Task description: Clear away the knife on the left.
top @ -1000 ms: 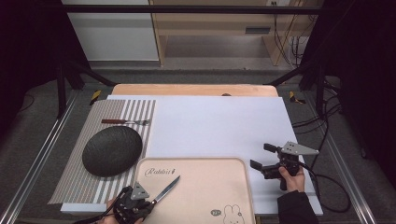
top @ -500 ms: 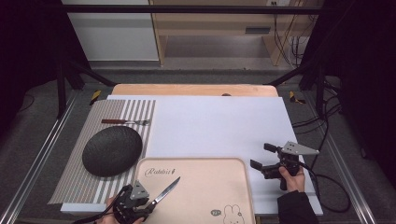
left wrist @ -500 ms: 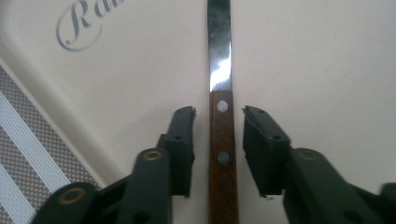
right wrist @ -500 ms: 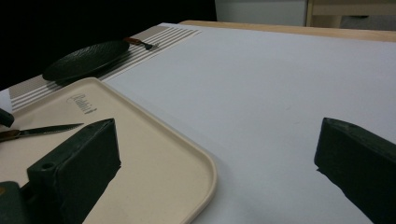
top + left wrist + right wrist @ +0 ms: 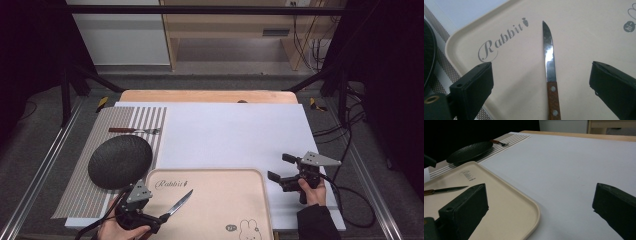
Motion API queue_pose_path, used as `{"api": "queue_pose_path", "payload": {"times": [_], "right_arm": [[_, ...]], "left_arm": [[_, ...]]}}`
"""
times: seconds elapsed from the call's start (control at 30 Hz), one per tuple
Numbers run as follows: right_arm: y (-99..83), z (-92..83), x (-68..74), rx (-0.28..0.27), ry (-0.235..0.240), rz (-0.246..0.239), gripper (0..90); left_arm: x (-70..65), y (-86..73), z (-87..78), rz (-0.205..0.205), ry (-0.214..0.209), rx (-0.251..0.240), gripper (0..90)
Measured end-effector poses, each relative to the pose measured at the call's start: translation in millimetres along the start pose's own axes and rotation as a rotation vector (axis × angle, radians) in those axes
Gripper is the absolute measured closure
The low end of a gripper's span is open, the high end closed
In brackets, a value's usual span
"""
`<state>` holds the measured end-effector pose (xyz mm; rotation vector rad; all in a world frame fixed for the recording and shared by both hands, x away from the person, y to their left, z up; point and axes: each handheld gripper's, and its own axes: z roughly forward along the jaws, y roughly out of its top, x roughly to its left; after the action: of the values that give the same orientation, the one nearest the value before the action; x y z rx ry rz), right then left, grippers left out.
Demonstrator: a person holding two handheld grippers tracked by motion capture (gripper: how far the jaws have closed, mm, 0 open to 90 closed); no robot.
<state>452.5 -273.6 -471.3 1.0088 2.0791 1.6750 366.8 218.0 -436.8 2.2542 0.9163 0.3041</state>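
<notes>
Knife (image 5: 549, 72) first: it lies flat on the beige tray (image 5: 584, 32), a slim steel blade tapering to a point that aims toward the grey "Rabbit" lettering, with a reddish-brown wooden handle set with two pale rivets. In the left gripper view it sits between the two black jaws, and neither one touches it; the left gripper (image 5: 161, 216) has just been opening and now stands wide, with the knife released on the tray. In the high view that gripper sits at the tray's near left corner, held in the person's left hand (image 5: 116, 231), and the blade runs out from it at a slant toward the tray's middle. A small rabbit drawing marks the tray's near right part. Just beyond the tray's left end, a dark round plate (image 5: 120, 161) rests on a striped placemat (image 5: 85, 190), and at the mat's far end lies a fork (image 5: 134, 130) with a brown handle. To the right of the tray, the right gripper (image 5: 278, 168) is held over the white table surface (image 5: 235, 135) with its jaws spread wide and nothing between them.
</notes>
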Motion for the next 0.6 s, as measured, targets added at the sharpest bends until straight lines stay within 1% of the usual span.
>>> {"api": "queue_pose_path", "payload": {"times": [0.07,0.13,0.27,0.33,0.37,0.4,0.43,0.47,0.57,0.6], "right_arm": [[0.0,0.1,-0.1,0.000,0.000,-0.001,0.3],[-0.1,0.3,0.0,0.001,-0.001,0.000,0.2],[-0.3,0.6,0.0,0.003,-0.001,0.000,0.2],[-0.3,0.5,0.1,0.004,-0.001,0.000,0.2],[-0.3,0.4,0.0,0.003,-0.001,0.000,0.2],[-0.2,0.3,0.0,0.004,-0.001,0.000,0.2],[-0.2,0.3,0.0,0.003,-0.002,0.000,0.2],[-0.2,0.1,0.0,0.004,-0.001,0.000,0.2],[-0.4,-0.2,-0.4,0.003,-0.001,0.000,0.2],[-0.5,-0.1,-0.5,0.003,0.000,0.000,0.2]], "left_arm": [[0.5,2.0,1.5,-0.001,-0.009,0.000,4.4],[-0.1,4.4,3.0,0.010,-0.005,-0.004,4.3],[-4.3,12.9,4.3,0.055,-0.002,-0.017,4.4],[-8.7,18.8,5.4,0.080,0.010,-0.017,5.2],[-11.3,21.7,6.2,0.088,0.010,-0.031,6.2],[-13.4,24.6,7.3,0.086,-0.008,-0.045,7.9],[-15.1,27.5,9.4,0.074,-0.036,-0.062,10.9],[-16.2,29.0,11.0,0.067,-0.048,-0.065,13.6],[-20.3,31.9,17.7,0.084,-0.032,-0.041,20.7],[-21.3,31.7,19.1,0.087,-0.037,-0.038,25.0]]}}
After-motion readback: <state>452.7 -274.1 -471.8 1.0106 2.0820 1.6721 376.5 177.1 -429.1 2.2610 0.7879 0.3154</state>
